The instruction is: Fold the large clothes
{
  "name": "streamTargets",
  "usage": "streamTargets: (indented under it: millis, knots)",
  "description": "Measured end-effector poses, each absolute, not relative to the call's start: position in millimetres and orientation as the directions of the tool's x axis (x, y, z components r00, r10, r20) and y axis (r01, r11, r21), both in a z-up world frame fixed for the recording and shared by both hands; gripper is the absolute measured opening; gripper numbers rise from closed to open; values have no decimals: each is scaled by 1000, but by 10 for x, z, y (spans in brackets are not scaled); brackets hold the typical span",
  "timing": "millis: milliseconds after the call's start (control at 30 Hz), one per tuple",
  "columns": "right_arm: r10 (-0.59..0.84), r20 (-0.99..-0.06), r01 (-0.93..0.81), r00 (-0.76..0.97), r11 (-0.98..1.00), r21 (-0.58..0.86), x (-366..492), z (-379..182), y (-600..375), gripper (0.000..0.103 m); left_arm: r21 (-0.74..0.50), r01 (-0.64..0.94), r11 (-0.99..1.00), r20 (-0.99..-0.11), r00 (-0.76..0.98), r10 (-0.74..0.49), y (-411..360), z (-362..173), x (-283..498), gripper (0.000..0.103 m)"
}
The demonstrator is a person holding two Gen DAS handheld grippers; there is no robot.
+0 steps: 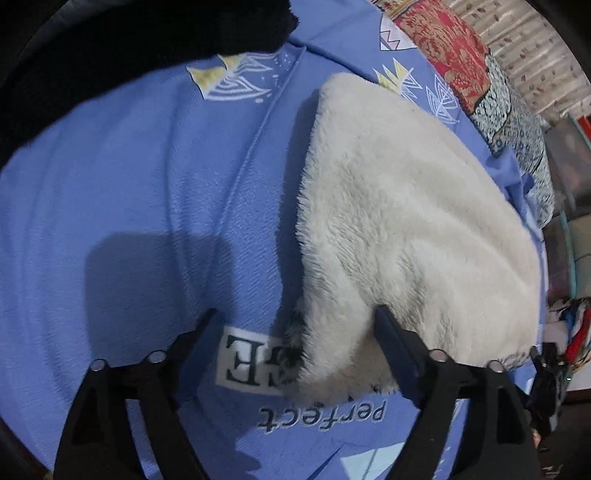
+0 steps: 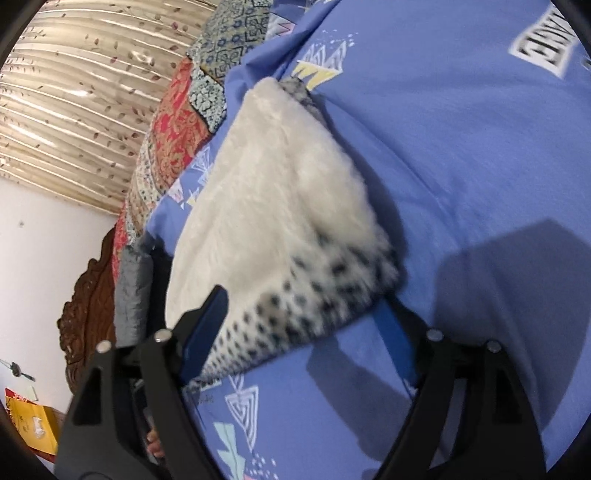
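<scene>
Left gripper spread wide, grasping nothing, hovering at edge of cream fleece garment. Right gripper also spread, straddling spotted hem of same garment, not clamped. Garment lying folded on blue printed bedsheet. Patchwork quilt bunched along far side. Carved wooden headboard, leaf-print curtain, white wall beyond. Yellow box low at left, contents unreadable.

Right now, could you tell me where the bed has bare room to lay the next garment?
Free: blue sheet between the white fleece garment and the black fabric. Crowded: the fleece's far side, where the patterned quilt begins.
</scene>
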State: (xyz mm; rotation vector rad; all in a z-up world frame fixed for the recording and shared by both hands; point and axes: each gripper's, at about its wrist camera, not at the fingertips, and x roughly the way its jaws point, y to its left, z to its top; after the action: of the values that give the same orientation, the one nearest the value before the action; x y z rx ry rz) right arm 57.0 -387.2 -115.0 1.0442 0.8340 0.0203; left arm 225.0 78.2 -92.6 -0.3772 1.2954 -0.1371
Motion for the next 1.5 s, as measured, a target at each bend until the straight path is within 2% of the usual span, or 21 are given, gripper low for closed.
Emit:
streamTargets:
  millis: [200,333,400,500,533,600,633,700,733,767,867,1100,1200,1267,1333,1400,1500]
  knots:
    - [360,-597,363,717,537,761,1007,-1135,-3825,84,-486,-133,864,-858,261,-442,799,-968,2400,111]
    - [346,-594,368,726,535,761,1275,-1142,-3810,87,-638,-125,760,-759,274,-591,861,-951,2388,111]
    - [337,-608,376,719,547,748,1398,-1135,-3781,88,-611,-135,780,-781,263,-566,818,-1006,2417,111]
    - [341,-634,390,694,561,730,1556,-1092,-3707,86,-506,-110,855,-849,235,-473,580,-1086,2492,112]
    - [387,-604,357,696,543,760,1596,-1075,-3678,81,-468,-95,879,-868,235,-437,491,-1068,2514,112]
    - [473,-572,313,670,518,796,1658,-1058,-3558,43,-427,-70,902,-887,226,-402,370,-1047,2547,112]
    - [476,-578,303,662,535,788,1660,-1023,-3499,40,-433,-60,899,-884,221,-411,331,-1023,2561,110]
    - [455,-590,278,667,583,763,1614,-910,-3416,32,-465,-54,884,-873,193,-448,287,-964,2551,78]
    - [452,-584,274,675,581,766,1576,-875,-3417,31,-468,-50,882,-873,185,-452,285,-953,2548,70]
    - [449,-575,275,684,571,773,1525,-846,-3439,29,-495,-47,867,-861,163,-483,274,-951,2530,54]
    - [425,-556,268,714,568,778,1284,-702,-3551,27,-519,-40,854,-847,156,-508,242,-854,2410,47]
    - [368,-566,213,738,668,713,199,-337,-3765,27,-545,153,825,-818,121,-563,-6,-417,1636,46]
    - [358,-594,236,720,680,695,-260,-442,-3826,27,-536,185,824,-826,85,-557,-100,-485,1313,47]
    - [344,-638,278,689,687,671,-483,-647,-3850,27,-469,204,859,-869,66,-490,-189,-670,1089,51]
    - [349,-674,329,651,671,664,-577,-924,-3854,34,-374,202,905,-919,49,-391,-258,-897,992,60]
    - [367,-651,368,664,599,712,-650,-1134,-3923,62,-372,178,911,-921,46,-386,-220,-963,969,65]
    - [407,-558,362,723,465,808,-727,-1224,-4073,67,-398,139,907,-907,88,-412,-36,-767,1014,68]
